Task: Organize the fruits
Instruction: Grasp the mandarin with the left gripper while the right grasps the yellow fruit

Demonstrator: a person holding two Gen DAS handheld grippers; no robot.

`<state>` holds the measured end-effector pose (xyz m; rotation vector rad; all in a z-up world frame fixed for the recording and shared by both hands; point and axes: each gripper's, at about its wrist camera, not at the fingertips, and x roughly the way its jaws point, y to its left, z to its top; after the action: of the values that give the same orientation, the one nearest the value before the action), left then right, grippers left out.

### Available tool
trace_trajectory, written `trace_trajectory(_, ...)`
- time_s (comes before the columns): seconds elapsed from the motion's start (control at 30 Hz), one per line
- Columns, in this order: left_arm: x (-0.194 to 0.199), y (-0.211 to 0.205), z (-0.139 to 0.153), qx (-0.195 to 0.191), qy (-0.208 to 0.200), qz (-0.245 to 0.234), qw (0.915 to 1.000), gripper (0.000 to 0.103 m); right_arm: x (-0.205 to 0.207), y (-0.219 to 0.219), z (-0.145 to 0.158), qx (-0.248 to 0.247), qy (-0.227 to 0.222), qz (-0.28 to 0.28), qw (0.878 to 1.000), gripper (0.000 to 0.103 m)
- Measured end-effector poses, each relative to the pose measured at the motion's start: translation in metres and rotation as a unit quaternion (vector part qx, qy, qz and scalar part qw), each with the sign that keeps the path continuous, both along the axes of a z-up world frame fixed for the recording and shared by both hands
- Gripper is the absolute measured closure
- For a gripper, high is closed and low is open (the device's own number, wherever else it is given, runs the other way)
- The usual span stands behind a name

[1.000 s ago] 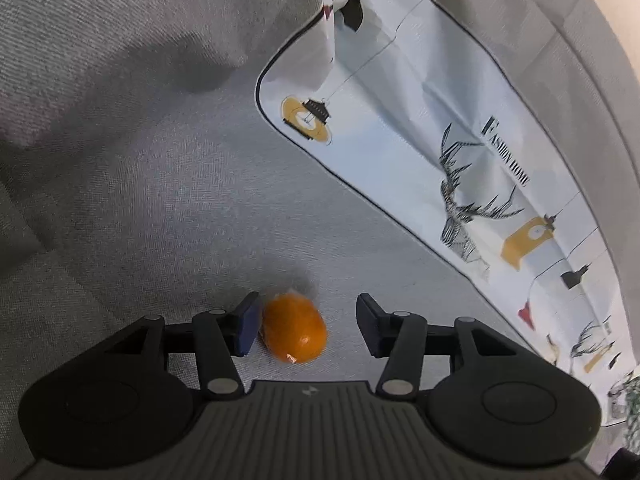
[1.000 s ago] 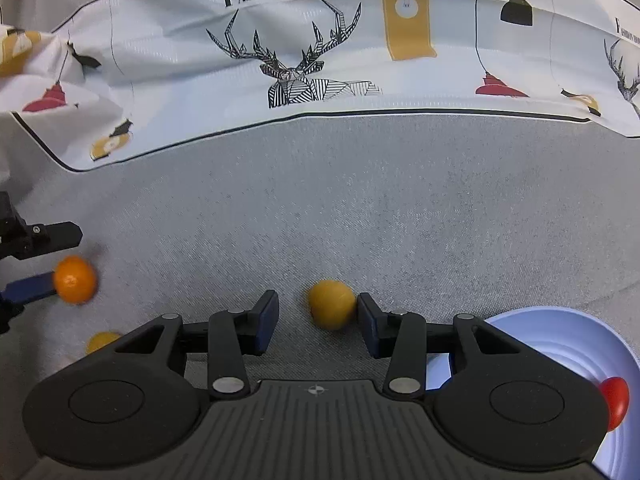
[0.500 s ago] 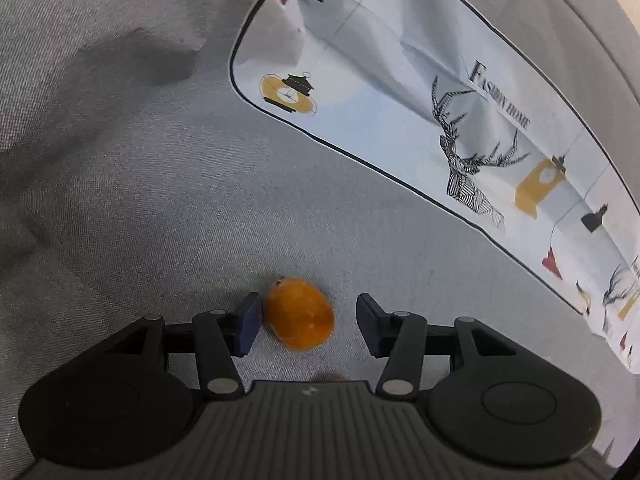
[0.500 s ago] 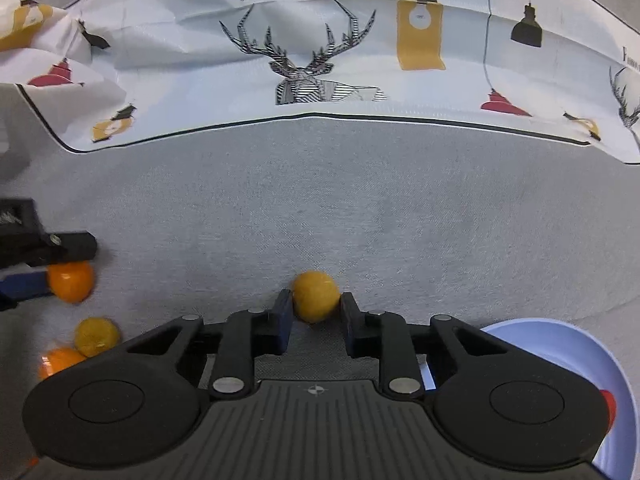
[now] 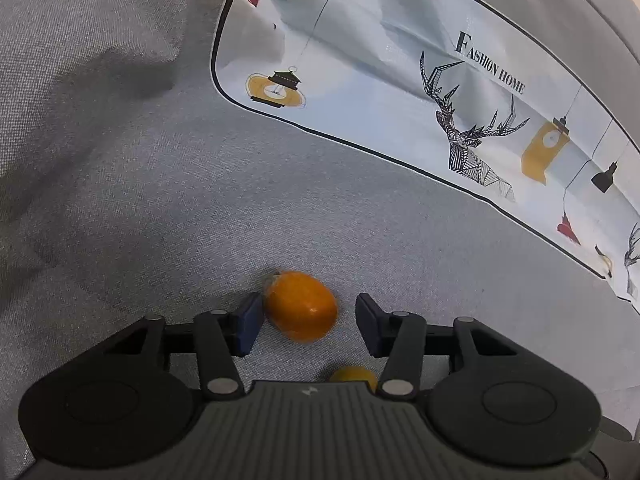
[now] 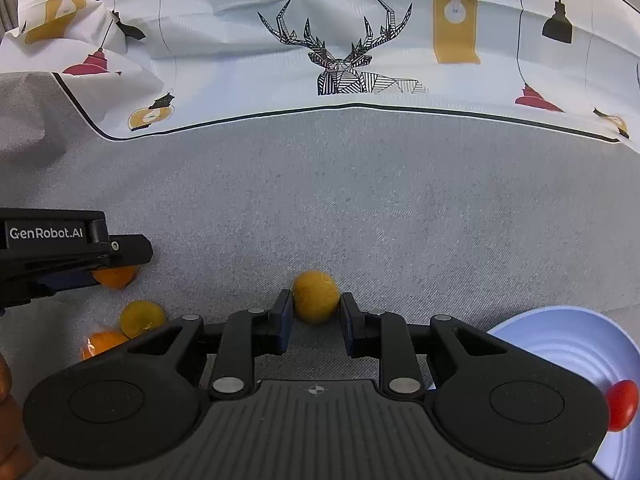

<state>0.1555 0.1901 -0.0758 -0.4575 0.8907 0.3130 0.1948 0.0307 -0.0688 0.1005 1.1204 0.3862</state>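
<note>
The grey fabric surface [image 6: 360, 200] fills most of both views, with a white printed cloth [image 6: 360, 40] of deer and lamps lying along its far side. At the near right edge of the right wrist view sits a pale blue plate [image 6: 560, 344], already holding a small red fruit [image 6: 622, 404]; this looks like the place where the fruits are being gathered. The left gripper [image 5: 308, 324] is spread wide around an oval orange fruit [image 5: 302, 306]: its left pad touches or nearly touches the fruit, while the right pad stands clearly apart from it, so nothing is gripped yet. The right gripper [image 6: 316, 320] is drawn in around a round yellow fruit [image 6: 316, 296], both pads at or just against its sides, which I judge to be a light grip on it. Two more small fruits lie at the near left, a yellow one [image 6: 142, 318] and an orange one [image 6: 100, 342] touching or just beside it. To do this step well, I would centre the left gripper on the oval fruit before closing, since the offset could roll it away. The right should squeeze across the fruit's widest part, gently, because the skin looks soft and the shape can slip out. Lifting straight up before carrying toward the plate should avoid dragging on the fabric.
</note>
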Motion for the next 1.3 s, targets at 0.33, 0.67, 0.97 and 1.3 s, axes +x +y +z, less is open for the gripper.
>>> trace_trajectory(0.33,-0.001,-0.004,0.011,0.019,-0.004,-0.008,0.9998,0.062,-0.004,0.0,0.007,0.009,-0.009,0.006,1.0,0.077)
trace_trajectory(0.67,-0.03,-0.023,0.046,0.06,-0.037,-0.03,0.9971,0.062,-0.024,-0.023,0.048,0.039,-0.062,-0.005,0.997,0.077)
trace_trajectory(0.97,-0.091,-0.061,0.081,0.131,-0.073,-0.097,0.9839,0.062,-0.07,-0.085,0.101,0.052,-0.138,-0.025,0.989,0.077)
trace_trajectory(1.3,-0.156,-0.099,0.102,0.144,-0.138,-0.183,0.9627,0.062,-0.119,-0.175,0.151,0.061,-0.22,-0.074,0.971,0.077)
